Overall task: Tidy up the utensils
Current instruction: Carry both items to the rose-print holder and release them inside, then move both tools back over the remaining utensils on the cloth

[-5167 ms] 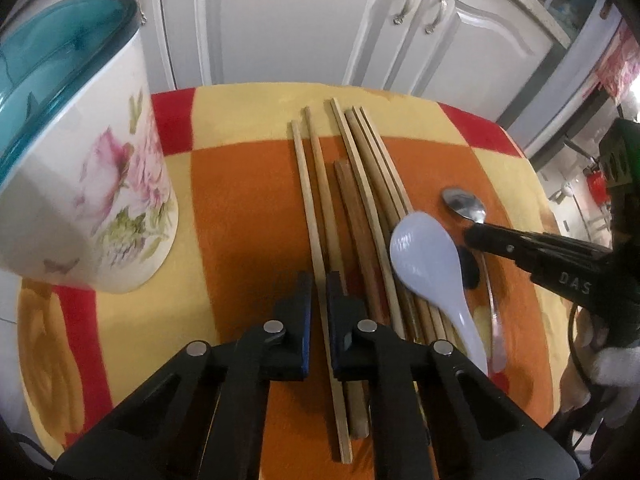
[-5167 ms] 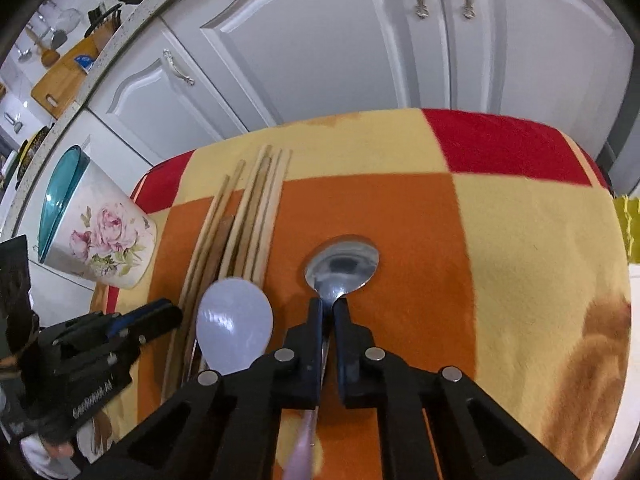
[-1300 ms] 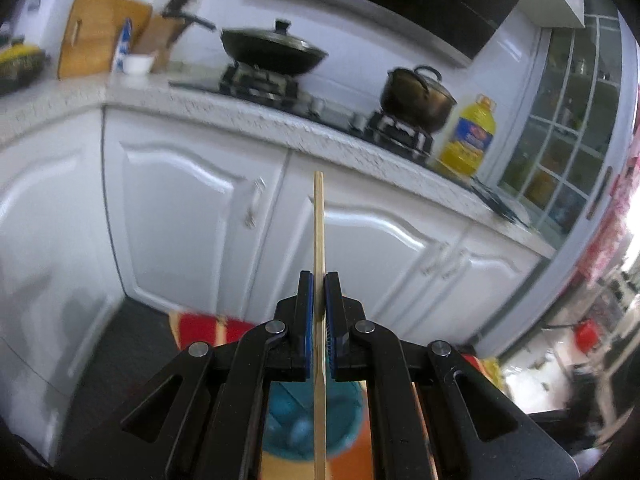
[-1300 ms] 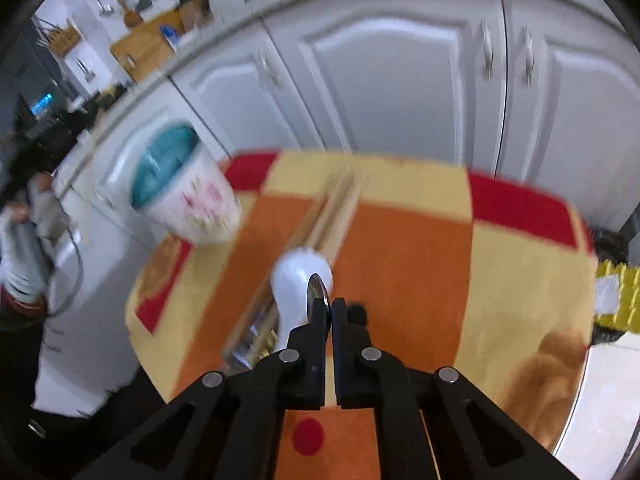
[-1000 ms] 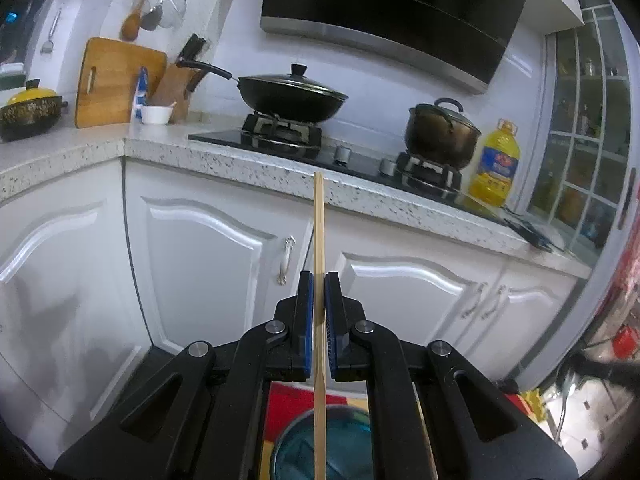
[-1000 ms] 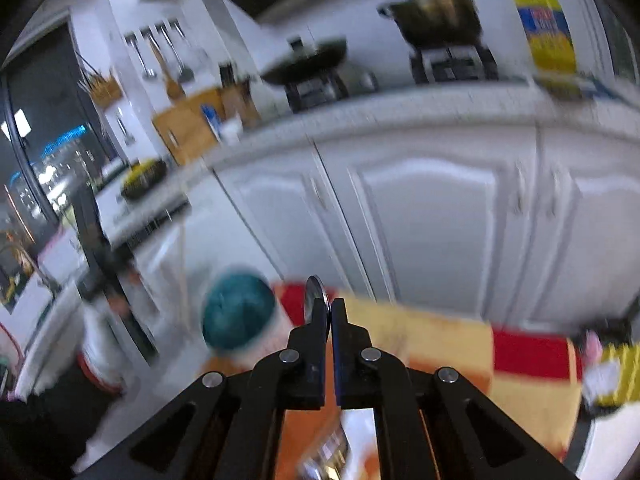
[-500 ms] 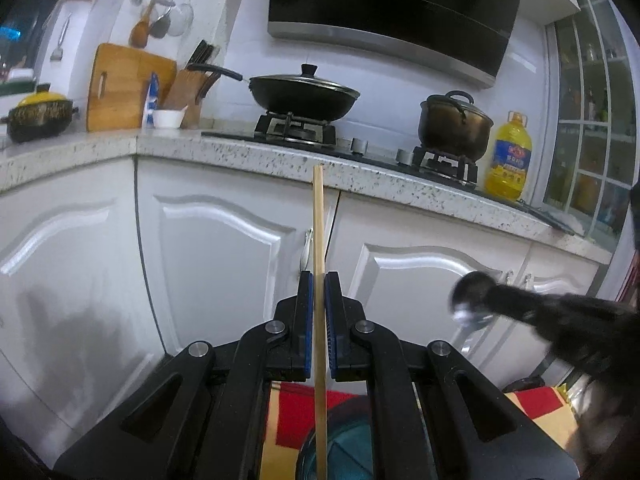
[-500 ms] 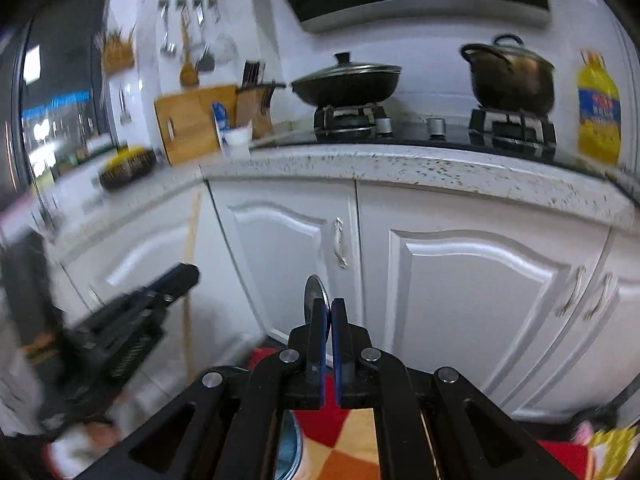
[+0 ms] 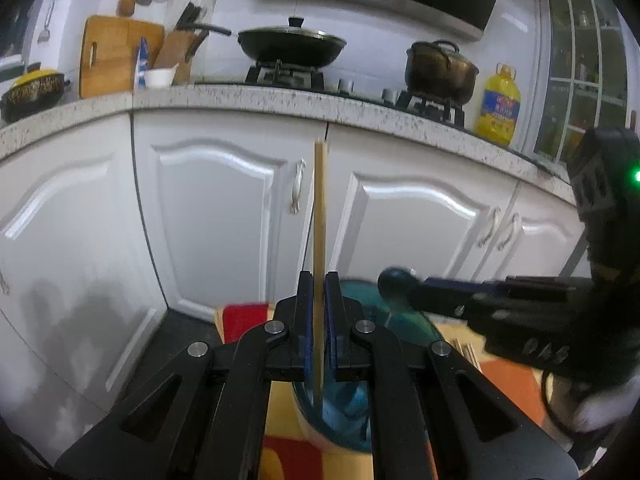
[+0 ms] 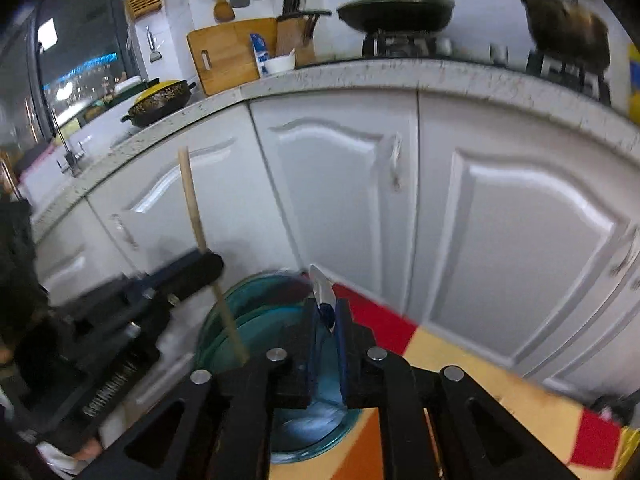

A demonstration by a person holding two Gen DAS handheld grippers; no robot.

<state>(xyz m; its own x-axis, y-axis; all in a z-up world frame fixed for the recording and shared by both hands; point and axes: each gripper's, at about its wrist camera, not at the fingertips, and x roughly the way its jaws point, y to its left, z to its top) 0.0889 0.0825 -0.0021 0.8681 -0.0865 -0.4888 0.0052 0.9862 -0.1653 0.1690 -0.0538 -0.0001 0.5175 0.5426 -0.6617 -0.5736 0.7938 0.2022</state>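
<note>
Seen from the left wrist: left tongs (image 9: pixel 319 322) at 6 o'clock, jaws easing apart with an upright wooden chopstick (image 9: pixel 319 216) between the blue pads and barely any gap on either side; whether the pads press on it cannot be told. Chopstick rising toward 12 o'clock, lower end dipping into a teal-rimmed container (image 9: pixel 352 400) directly below. Right tongs (image 9: pixel 404 286) reaching in from 3 o'clock, tips over the container's rim. Seen from the right wrist: right tongs (image 10: pixel 326 334) at 6 o'clock, jaws opening, a metal spoon (image 10: pixel 323 294) standing between them with its bowl uppermost, a clear gap showing beside it, poised over the container (image 10: pixel 256 320). Left tongs (image 10: pixel 200 270) at 9 o'clock with the chopstick (image 10: pixel 192 200) slanting down into the container. Underneath, a bench (image 10: pixel 460 364) covered in a red, yellow and orange checked cloth. Beyond, white kitchen cabinets (image 9: pixel 224 216), a speckled countertop (image 9: pixel 360 110), a lidded wok (image 9: pixel 292 42), a dark pot (image 9: pixel 440 68), a yellow oil bottle (image 9: pixel 498 106) and a wooden cutting board (image 9: pixel 116 54).
</note>
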